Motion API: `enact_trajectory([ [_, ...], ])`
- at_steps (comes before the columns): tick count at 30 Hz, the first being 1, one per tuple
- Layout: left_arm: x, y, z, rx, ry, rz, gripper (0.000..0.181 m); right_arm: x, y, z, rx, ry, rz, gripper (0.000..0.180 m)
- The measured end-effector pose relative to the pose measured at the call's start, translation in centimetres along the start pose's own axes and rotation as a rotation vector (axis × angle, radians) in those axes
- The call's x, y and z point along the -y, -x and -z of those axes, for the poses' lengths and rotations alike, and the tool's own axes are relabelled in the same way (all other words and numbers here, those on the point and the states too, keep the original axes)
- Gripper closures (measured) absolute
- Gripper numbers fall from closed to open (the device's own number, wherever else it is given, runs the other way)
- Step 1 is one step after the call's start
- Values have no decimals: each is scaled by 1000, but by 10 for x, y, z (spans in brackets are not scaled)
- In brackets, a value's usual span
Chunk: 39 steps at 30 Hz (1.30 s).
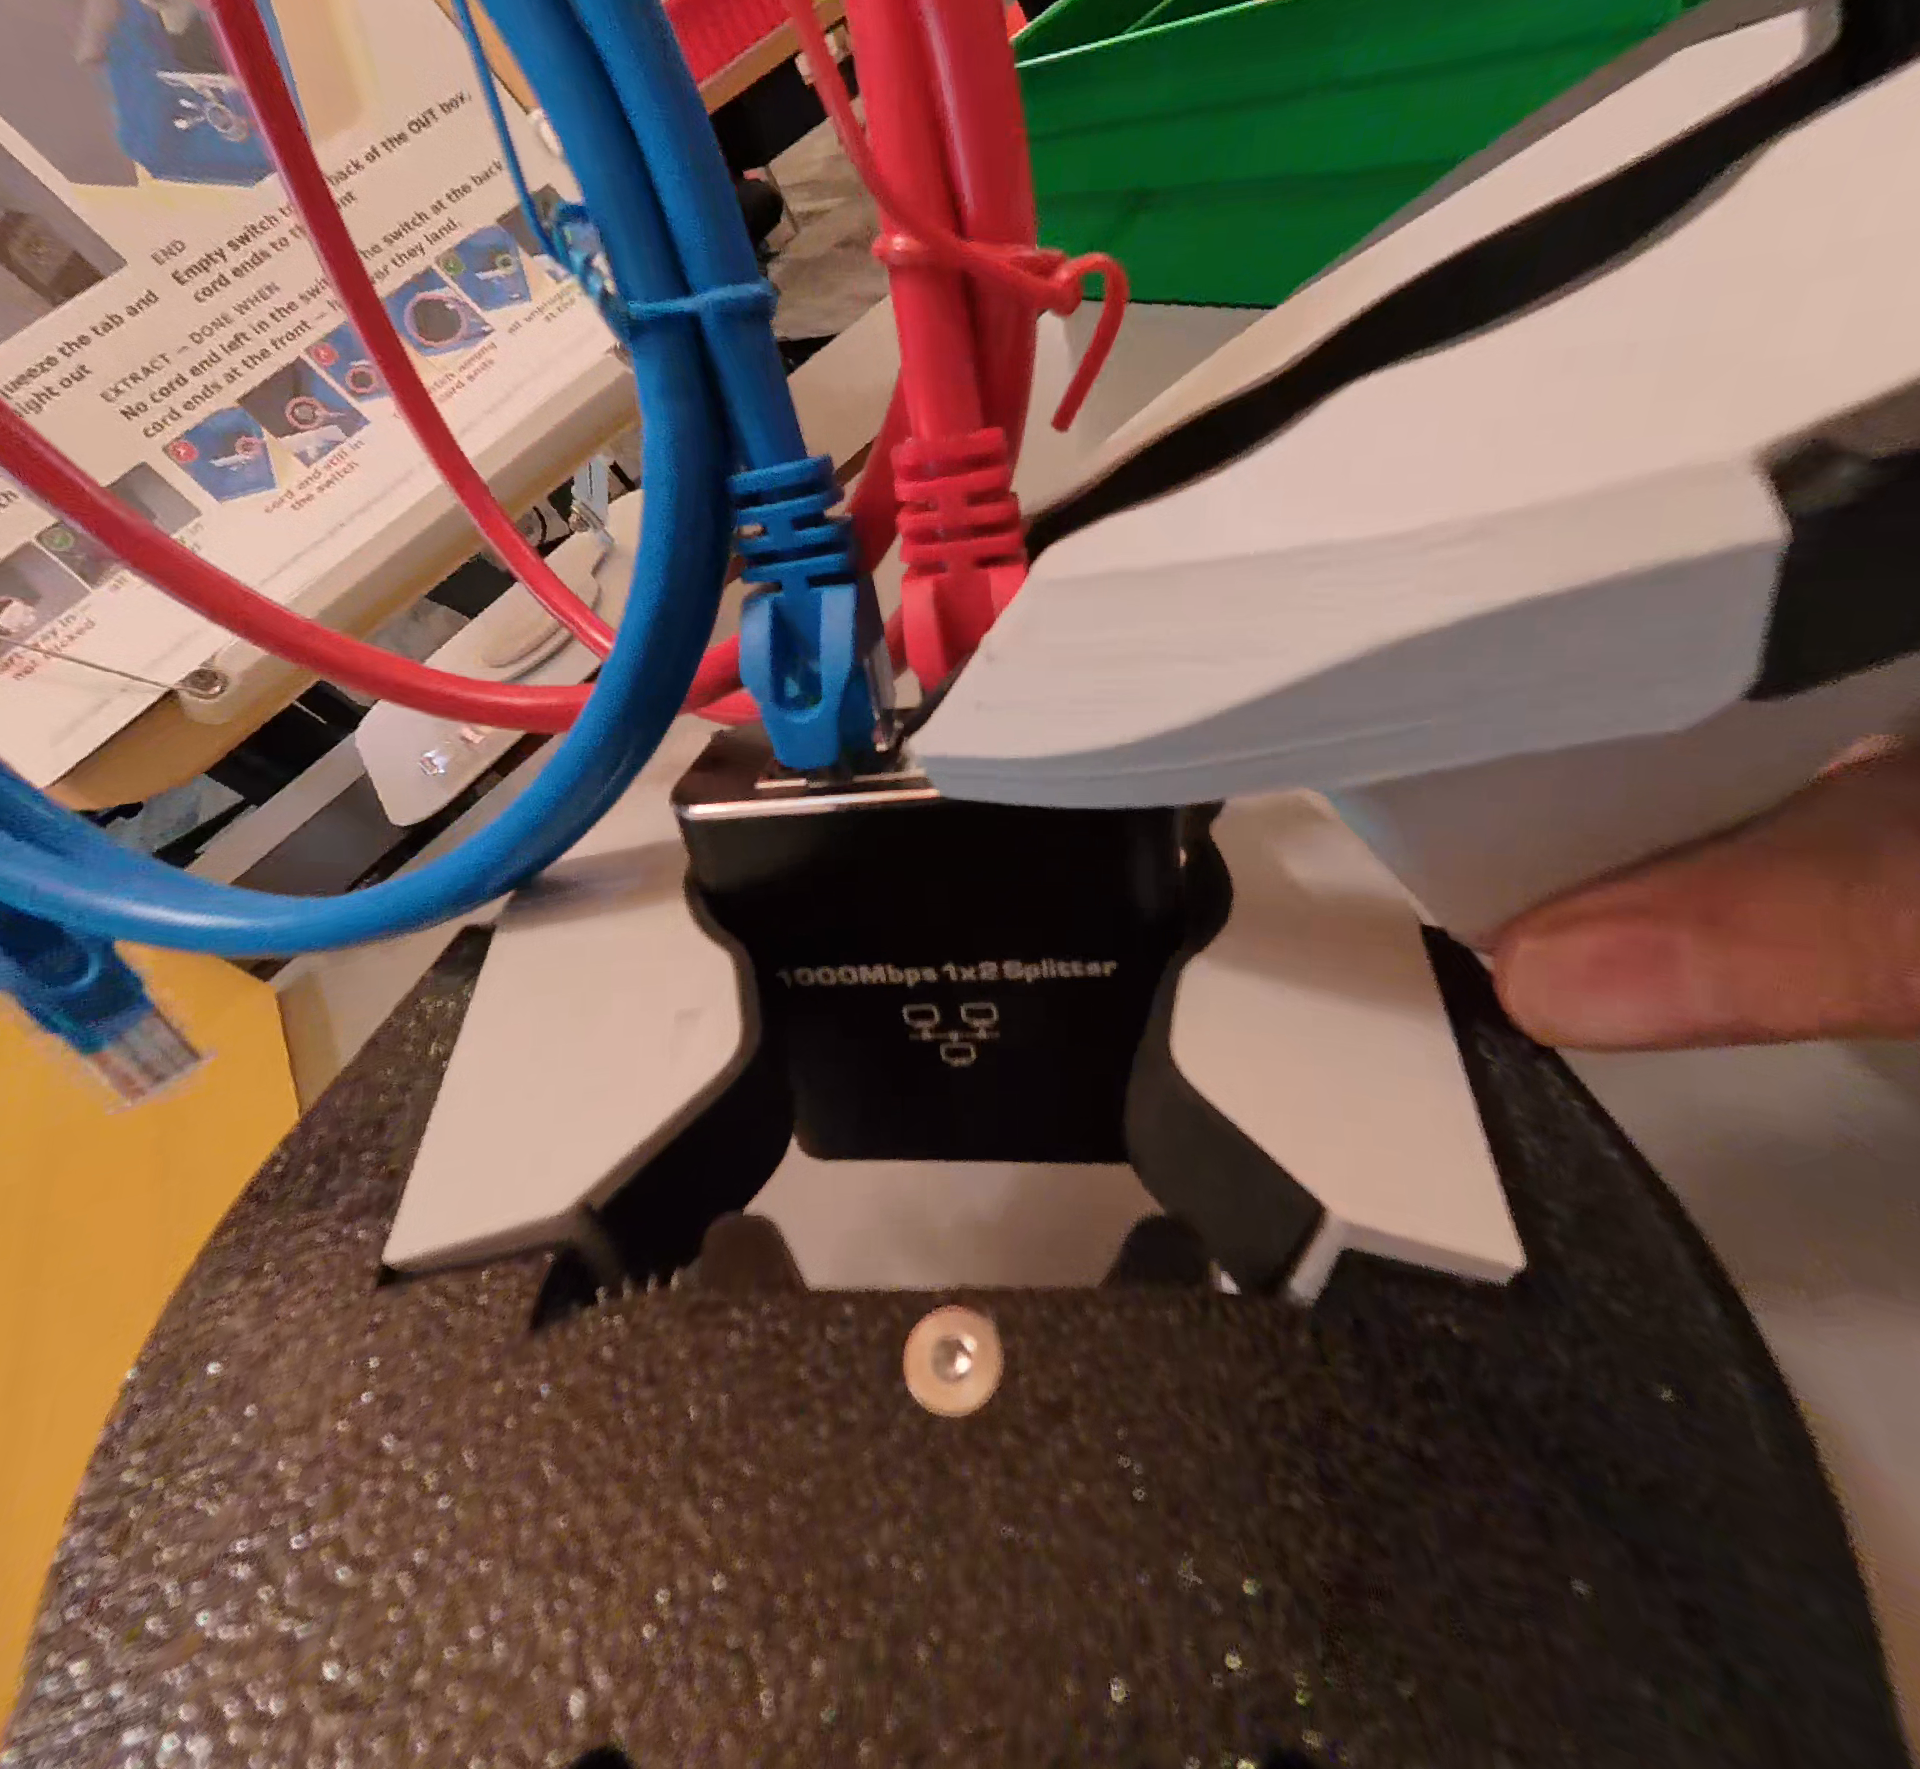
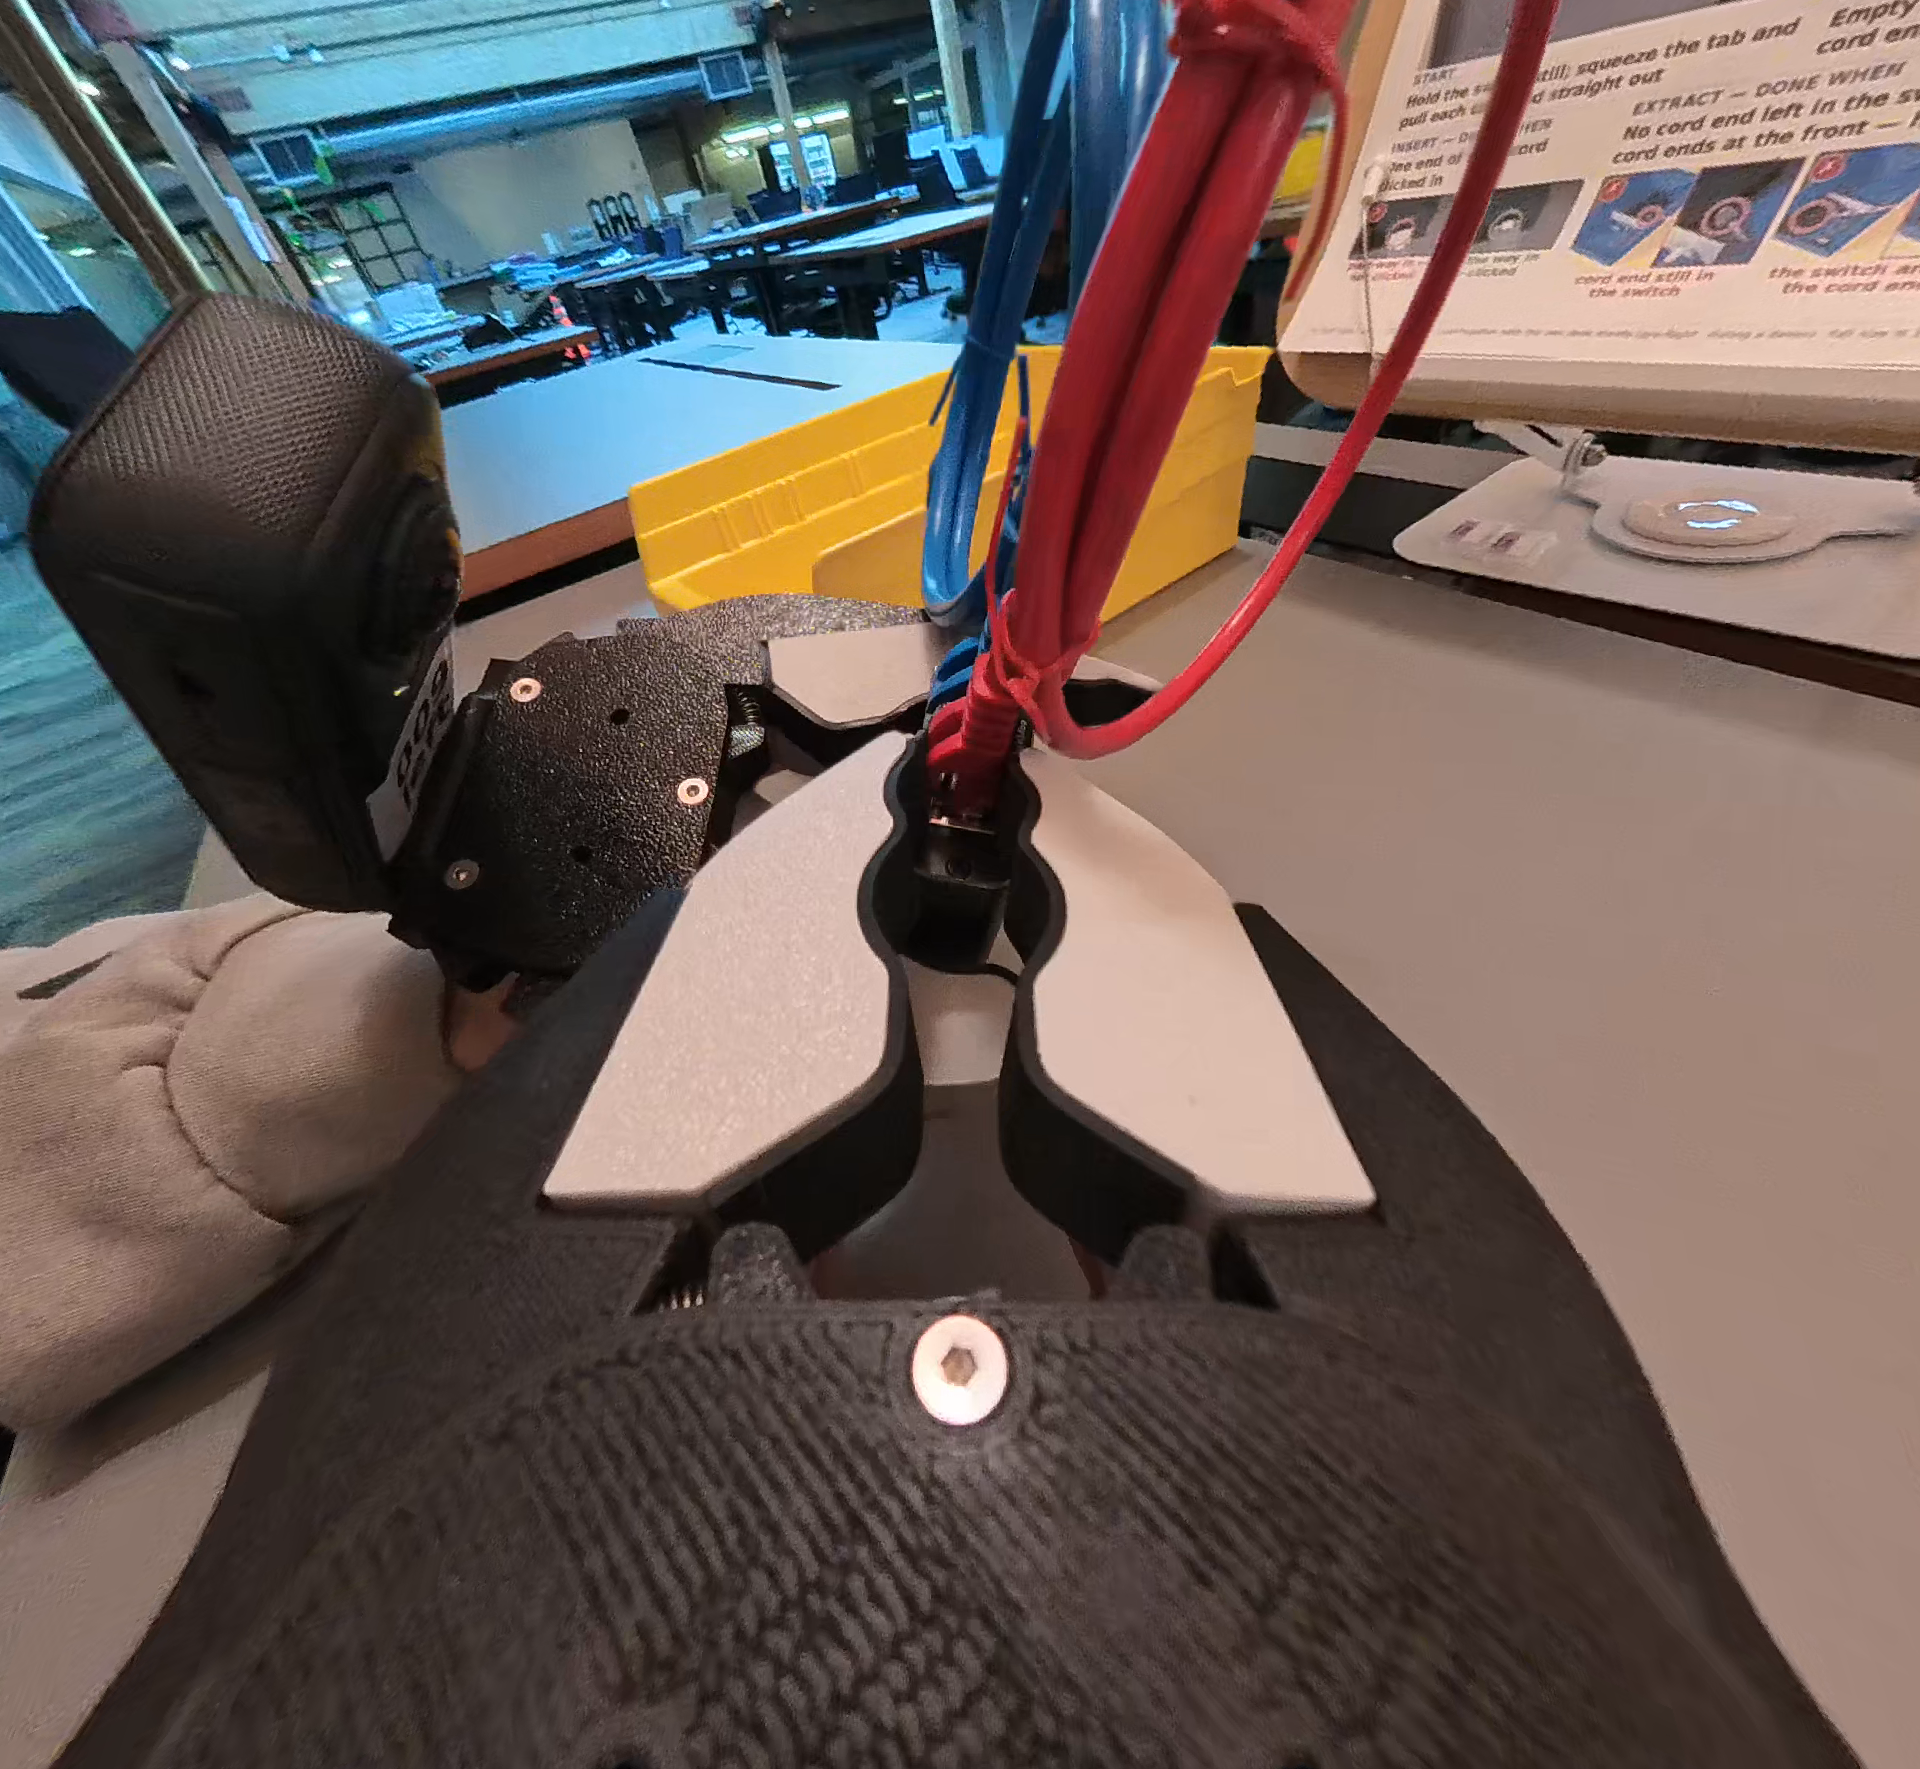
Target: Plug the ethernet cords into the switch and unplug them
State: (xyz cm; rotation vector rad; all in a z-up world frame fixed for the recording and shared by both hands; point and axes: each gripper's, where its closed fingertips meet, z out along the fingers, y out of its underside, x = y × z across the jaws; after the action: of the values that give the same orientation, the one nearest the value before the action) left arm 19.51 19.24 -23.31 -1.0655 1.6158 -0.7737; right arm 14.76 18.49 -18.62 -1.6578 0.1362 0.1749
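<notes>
The switch is being gripped by the left claw; the red cord plug is being pinched by the right claw.

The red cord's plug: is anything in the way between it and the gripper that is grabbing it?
Nothing visible is. The right gripper already has its fingers around the red cord's plug at the switch, which the left gripper holds. The blue cord's plug sits beside it, not between.

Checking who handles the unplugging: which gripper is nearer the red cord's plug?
Right. The right gripper closes around the red plug at the switch; the left gripper clamps the switch body, below the plug.
</notes>
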Motion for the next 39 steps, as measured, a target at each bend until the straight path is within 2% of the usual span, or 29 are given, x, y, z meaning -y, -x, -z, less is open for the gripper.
enact_trajectory([
  [3,2,3,-1,21,-13,-27,101,0,0,0,-34,31,76,165],
  [9,1,0,-2,-33,-38,62,103,0,0,-2,-124,116,294,166],
  [14,9,1,2,-51,-71,89,103,7,3,-1,-109,100,307,166],
  [19,10,1,1,-68,-81,94,104,7,3,-1,-177,195,549,164],
  [34,16,1,11,-72,-140,93,104,10,16,-1,-156,164,601,165],
  [39,28,1,22,-105,-219,162,105,20,29,-2,-185,147,684,164],
])
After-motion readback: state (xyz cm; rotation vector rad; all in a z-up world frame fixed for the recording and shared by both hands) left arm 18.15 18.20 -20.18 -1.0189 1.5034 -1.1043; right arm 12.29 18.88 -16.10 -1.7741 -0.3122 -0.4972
